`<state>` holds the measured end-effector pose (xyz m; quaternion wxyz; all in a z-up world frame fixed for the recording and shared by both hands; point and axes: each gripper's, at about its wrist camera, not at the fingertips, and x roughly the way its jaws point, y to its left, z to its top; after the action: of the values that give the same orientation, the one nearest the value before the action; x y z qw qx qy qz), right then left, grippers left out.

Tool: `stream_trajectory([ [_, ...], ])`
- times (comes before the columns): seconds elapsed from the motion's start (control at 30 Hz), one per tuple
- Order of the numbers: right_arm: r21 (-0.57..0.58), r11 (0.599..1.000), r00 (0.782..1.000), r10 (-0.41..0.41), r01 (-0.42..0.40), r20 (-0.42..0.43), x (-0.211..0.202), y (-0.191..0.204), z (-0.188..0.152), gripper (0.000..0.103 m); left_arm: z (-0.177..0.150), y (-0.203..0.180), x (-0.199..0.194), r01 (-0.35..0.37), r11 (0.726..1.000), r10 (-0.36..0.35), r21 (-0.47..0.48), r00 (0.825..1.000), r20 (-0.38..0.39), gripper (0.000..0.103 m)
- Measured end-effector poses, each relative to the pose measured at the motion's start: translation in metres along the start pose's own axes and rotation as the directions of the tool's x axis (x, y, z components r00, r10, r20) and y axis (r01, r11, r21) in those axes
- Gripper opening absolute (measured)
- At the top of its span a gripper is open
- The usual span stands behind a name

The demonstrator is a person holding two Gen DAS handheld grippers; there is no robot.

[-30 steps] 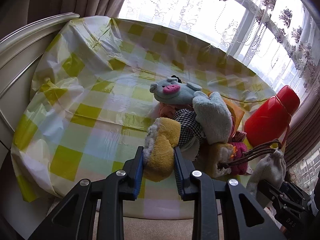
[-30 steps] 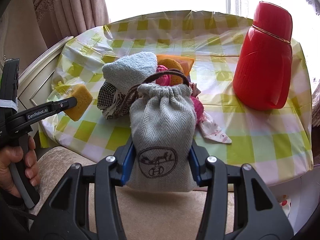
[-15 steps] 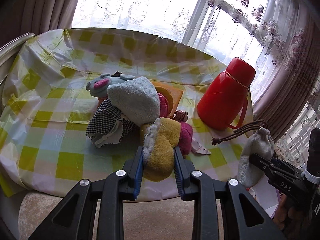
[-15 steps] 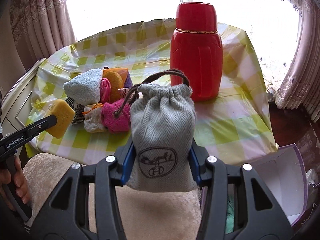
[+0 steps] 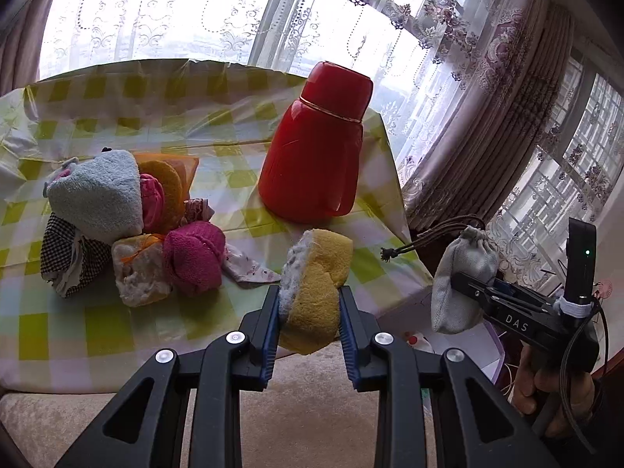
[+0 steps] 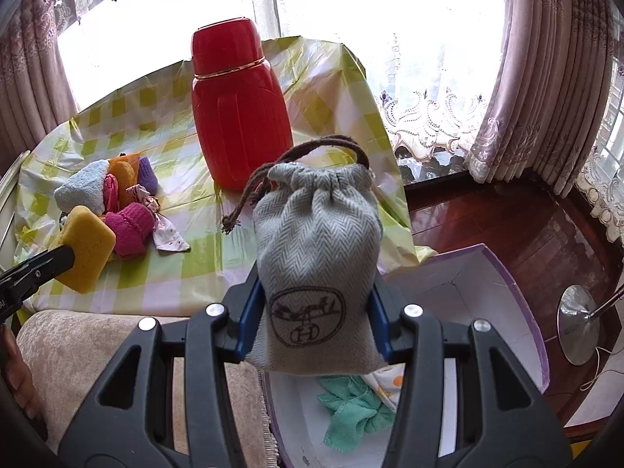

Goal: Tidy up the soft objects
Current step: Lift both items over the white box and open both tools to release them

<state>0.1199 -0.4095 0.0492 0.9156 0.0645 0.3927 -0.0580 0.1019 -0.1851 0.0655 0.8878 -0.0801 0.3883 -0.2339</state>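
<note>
My left gripper (image 5: 309,310) is shut on a yellow sponge (image 5: 318,273), held in the air over the table's near right edge. The same yellow sponge (image 6: 85,247) shows at the left of the right wrist view. My right gripper (image 6: 314,314) is shut on a grey drawstring pouch (image 6: 318,257), above the rim of a white box (image 6: 503,280) on the floor. The pouch (image 5: 462,273) also appears at the right of the left wrist view. A pile of soft items (image 5: 128,218) lies on the checked tablecloth (image 5: 218,140): a blue towel (image 5: 97,195), a pink sock (image 5: 195,257), a checked cloth (image 5: 64,257).
A red thermos (image 5: 316,152) stands on the table right of the pile. The white box holds a green cloth (image 6: 353,413) and a patterned item. A beige cushion (image 6: 97,351) lies below the table edge. Curtains and a window stand behind; a metal lamp base (image 6: 577,323) rests on the wood floor.
Both grippers swung to the right with their loads. The sponge left the pile and now hangs near the table's right edge. The pouch moved off the table to above the white box.
</note>
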Motion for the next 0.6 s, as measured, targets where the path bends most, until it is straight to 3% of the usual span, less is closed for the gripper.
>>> stream_trajectory([
  [0.4,0.072,0.989,0.991,-0.129,0.127,0.022,-0.013,-0.055,0.007,0.054,-0.005,-0.063,0.029,0.173,0.98,-0.163,0.096,0.981,-0.105,0.029],
  [0.5,0.094,0.985,0.989,-0.146,0.144,0.017,-0.015,-0.063,0.008,0.057,-0.007,-0.074,0.035,0.23,0.968,-0.216,0.102,0.967,-0.133,0.029],
  [0.6,0.093,0.982,0.986,-0.166,0.164,0.017,-0.016,-0.066,0.009,0.061,-0.008,-0.083,0.041,0.283,0.953,-0.264,0.107,0.95,-0.165,0.036],
])
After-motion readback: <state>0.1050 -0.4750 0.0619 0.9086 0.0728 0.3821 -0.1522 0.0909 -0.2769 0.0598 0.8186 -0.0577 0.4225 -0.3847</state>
